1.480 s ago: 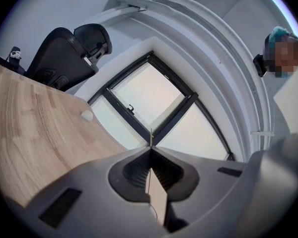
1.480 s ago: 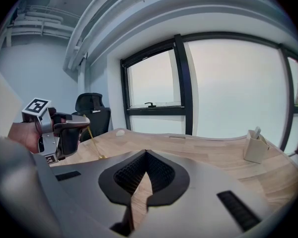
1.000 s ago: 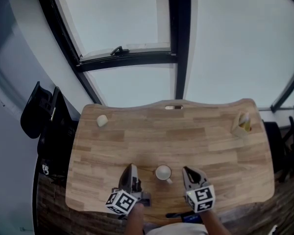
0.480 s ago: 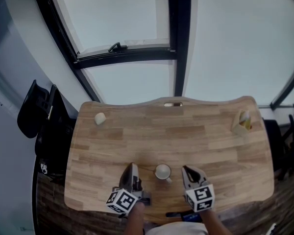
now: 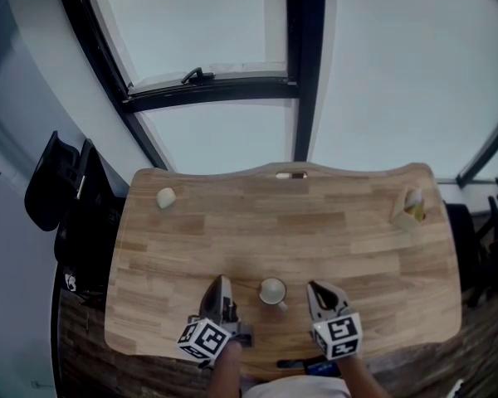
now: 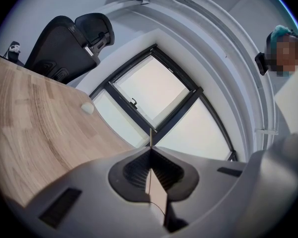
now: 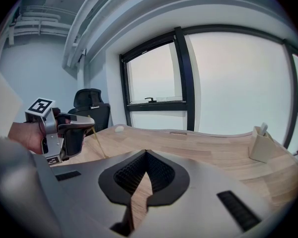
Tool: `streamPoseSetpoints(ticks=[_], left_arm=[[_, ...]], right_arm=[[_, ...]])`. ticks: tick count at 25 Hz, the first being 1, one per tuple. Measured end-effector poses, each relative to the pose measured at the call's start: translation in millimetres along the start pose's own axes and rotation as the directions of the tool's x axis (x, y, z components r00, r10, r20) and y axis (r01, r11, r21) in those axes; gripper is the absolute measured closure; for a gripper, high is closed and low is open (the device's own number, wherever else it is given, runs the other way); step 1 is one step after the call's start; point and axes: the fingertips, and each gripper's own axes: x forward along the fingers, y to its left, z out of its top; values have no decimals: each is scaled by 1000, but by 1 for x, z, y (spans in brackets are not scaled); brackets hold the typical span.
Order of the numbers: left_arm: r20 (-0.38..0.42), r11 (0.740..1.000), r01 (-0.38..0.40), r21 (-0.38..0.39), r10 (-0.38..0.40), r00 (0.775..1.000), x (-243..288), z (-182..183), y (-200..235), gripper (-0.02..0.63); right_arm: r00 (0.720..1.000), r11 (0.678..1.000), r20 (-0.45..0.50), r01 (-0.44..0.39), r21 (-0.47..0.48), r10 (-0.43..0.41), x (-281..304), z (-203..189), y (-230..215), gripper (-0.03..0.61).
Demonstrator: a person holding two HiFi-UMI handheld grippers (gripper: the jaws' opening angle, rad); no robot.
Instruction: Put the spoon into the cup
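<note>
A small white cup [image 5: 273, 291] stands near the wooden table's [image 5: 332, 230] front edge, between my two grippers. My left gripper [image 5: 222, 283] is just left of the cup, shut on a thin gold spoon handle [image 6: 150, 137] that pokes out past its tips. The right gripper view shows the left gripper [image 7: 69, 129] with the thin spoon [image 7: 98, 144] slanting down from it towards the table. My right gripper [image 5: 314, 289] hovers just right of the cup, shut with nothing in it. Both gripper views hide the cup behind the gripper bodies [image 7: 145, 152].
A small pale round object [image 5: 165, 196] lies at the table's back left. A beige holder [image 5: 408, 208] stands at the back right. A black office chair [image 5: 54, 181] is off the left edge. Large windows [image 5: 232, 143] rise behind the table.
Only the head view has drifted slightly. Both grippers and the cup keep their places relative to each other.
</note>
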Motion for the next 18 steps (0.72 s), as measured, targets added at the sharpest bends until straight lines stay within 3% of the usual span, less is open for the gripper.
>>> streamPoseSetpoints(ticks=[18], left_arm=[[-14, 1000, -28, -9, 28, 1000, 3, -10, 13, 614]], right_arm=[[1000, 1000, -1, 3, 15, -3, 4, -1, -3, 581]])
